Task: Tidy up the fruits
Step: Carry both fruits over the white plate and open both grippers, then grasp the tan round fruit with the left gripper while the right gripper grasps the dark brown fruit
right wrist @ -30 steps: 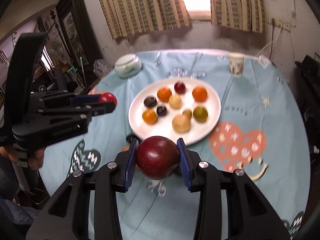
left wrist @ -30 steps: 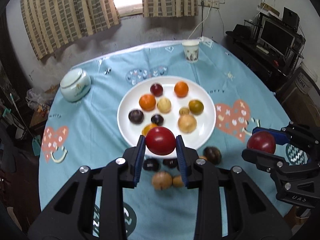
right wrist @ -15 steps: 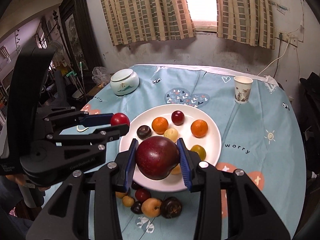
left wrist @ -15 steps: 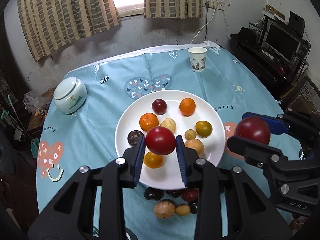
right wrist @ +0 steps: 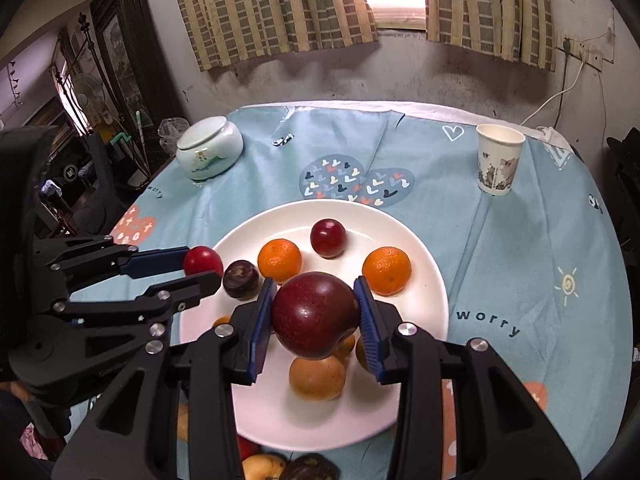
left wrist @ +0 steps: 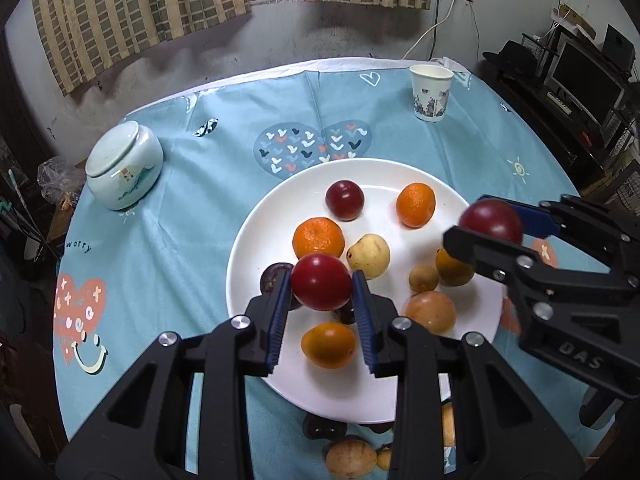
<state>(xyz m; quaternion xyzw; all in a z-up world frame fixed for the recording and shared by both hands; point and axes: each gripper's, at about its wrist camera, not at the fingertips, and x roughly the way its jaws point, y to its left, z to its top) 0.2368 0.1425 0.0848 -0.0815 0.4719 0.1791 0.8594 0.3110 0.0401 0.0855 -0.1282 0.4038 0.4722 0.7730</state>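
Fruit rides in both tongs above the plate. Left tongs clench a small red plum over the plate's left part, by a dark plum. Right tongs clench a larger dark-red plum over mid-plate. I judge each needs only a drop straight down.

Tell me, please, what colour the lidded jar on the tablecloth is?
Pale green-white, with a small painted motif; the lidded jar shows best in the right wrist view.

White plate, orange tangerines, teal heart-print tablecloth, blue-padded tongs
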